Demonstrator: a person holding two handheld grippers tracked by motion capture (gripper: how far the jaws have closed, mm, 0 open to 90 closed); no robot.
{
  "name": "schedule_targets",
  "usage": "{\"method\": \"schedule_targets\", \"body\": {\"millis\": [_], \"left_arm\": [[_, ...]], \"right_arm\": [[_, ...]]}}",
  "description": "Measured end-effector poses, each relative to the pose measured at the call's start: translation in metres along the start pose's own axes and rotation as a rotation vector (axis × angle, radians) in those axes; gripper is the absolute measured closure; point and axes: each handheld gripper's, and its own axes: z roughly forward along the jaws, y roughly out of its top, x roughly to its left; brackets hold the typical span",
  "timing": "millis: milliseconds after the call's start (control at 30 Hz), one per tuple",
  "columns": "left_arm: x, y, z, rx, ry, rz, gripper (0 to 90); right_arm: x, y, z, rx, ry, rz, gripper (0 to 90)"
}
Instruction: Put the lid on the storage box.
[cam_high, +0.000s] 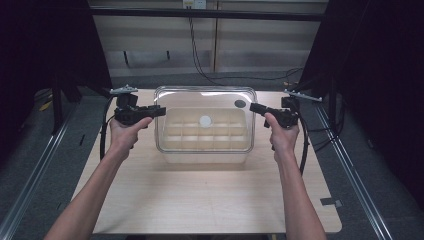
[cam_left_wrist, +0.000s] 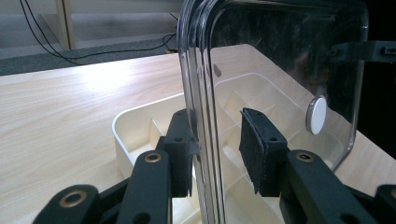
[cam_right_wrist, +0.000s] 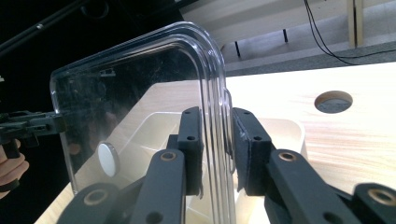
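Observation:
A clear plastic lid (cam_high: 200, 100) with rounded corners and a white round disc (cam_high: 205, 120) hangs level just above a cream tray (cam_high: 205, 156) of several compartments. My left gripper (cam_high: 161, 110) is shut on the lid's left edge and my right gripper (cam_high: 252, 107) on its right edge. In the left gripper view the jaws (cam_left_wrist: 217, 149) straddle the lid's rim (cam_left_wrist: 201, 70), with the tray (cam_left_wrist: 126, 121) beneath. The right gripper view has the jaws (cam_right_wrist: 218, 149) pinching the rim (cam_right_wrist: 219, 84) over the tray (cam_right_wrist: 285, 126).
The pale wooden table (cam_high: 200, 200) has a round hole (cam_high: 240, 103) behind the tray, near its right. Black cables (cam_high: 200, 65) run over the grey floor beyond the table. Metal rails (cam_high: 350, 165) flank the table's sides.

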Motion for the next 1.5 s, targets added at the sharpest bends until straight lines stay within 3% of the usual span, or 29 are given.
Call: {"method": "schedule_targets", "body": {"millis": [300, 433, 700, 1100, 1200, 1367, 1500], "left_arm": [[0.006, 0.0, 0.011, 0.022, -0.008, -0.012, 63.8], [0.009, -0.001, 0.016, 0.042, 0.009, -0.015, 61.9], [0.019, -0.004, 0.026, 0.044, -0.005, -0.06, 60.5], [0.028, -0.008, 0.039, 0.069, 0.022, -0.068, 57.5], [0.032, -0.012, 0.046, 0.082, 0.048, -0.085, 56.3], [0.038, -0.015, 0.05, 0.089, 0.035, -0.104, 56.2], [0.043, -0.018, 0.052, 0.095, 0.017, -0.108, 55.7]], "right_arm": [[-0.01, -0.001, 0.007, 0.018, -0.017, 0.011, 74.1], [-0.011, -0.001, 0.011, 0.023, -0.016, 0.016, 74.2], [-0.018, -0.001, 0.021, 0.041, -0.028, 0.044, 74.0], [-0.029, -0.005, 0.035, 0.058, -0.044, 0.08, 72.6], [-0.032, -0.008, 0.044, 0.077, -0.083, 0.073, 70.0], [-0.035, -0.01, 0.051, 0.097, -0.101, 0.083, 68.8], [-0.031, -0.011, 0.059, 0.138, -0.157, 0.032, 64.9]]}}
